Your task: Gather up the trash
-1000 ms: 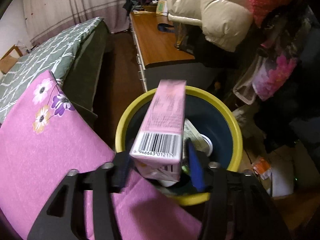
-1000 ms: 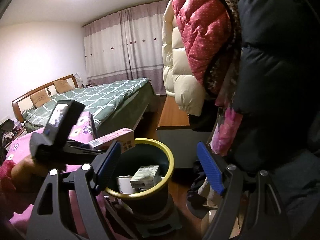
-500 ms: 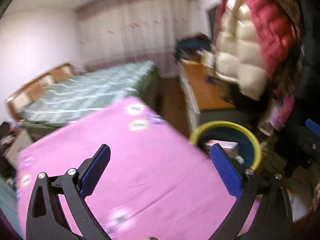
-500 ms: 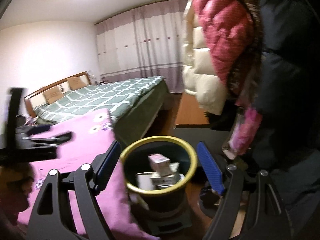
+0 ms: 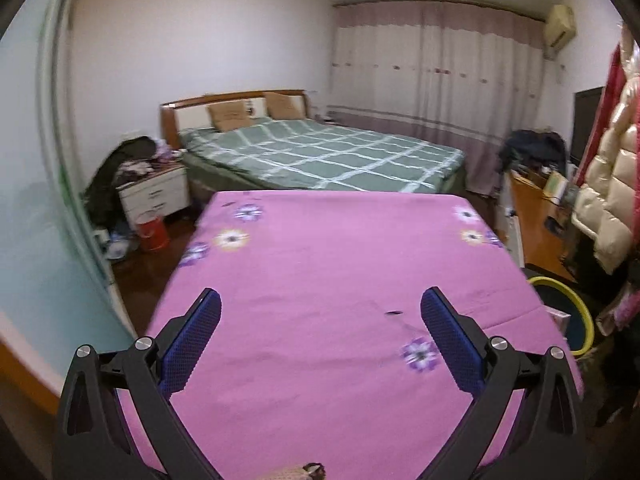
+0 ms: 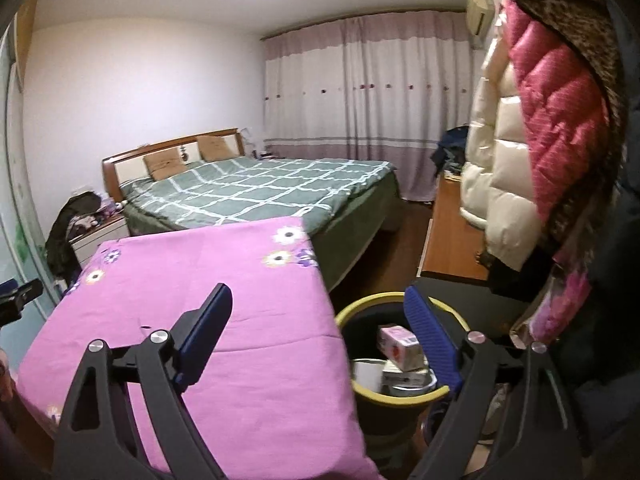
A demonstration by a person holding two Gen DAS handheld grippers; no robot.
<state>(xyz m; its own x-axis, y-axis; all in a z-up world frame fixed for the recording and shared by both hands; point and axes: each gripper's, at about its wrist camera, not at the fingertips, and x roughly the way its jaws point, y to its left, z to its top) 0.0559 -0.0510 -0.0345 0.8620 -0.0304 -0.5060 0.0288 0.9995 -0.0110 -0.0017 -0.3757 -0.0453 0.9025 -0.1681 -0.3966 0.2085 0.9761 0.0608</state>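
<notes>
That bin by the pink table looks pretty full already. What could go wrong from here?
The pink box sits high on the pile inside the yellow-rimmed bin, so another drop might bounce out onto the floor. The bin stands tight against the pink tablecloth's edge; a swinging gripper could knock it. The right gripper, jaws opening and empty, frames the bin's rim and might clip it.
</notes>
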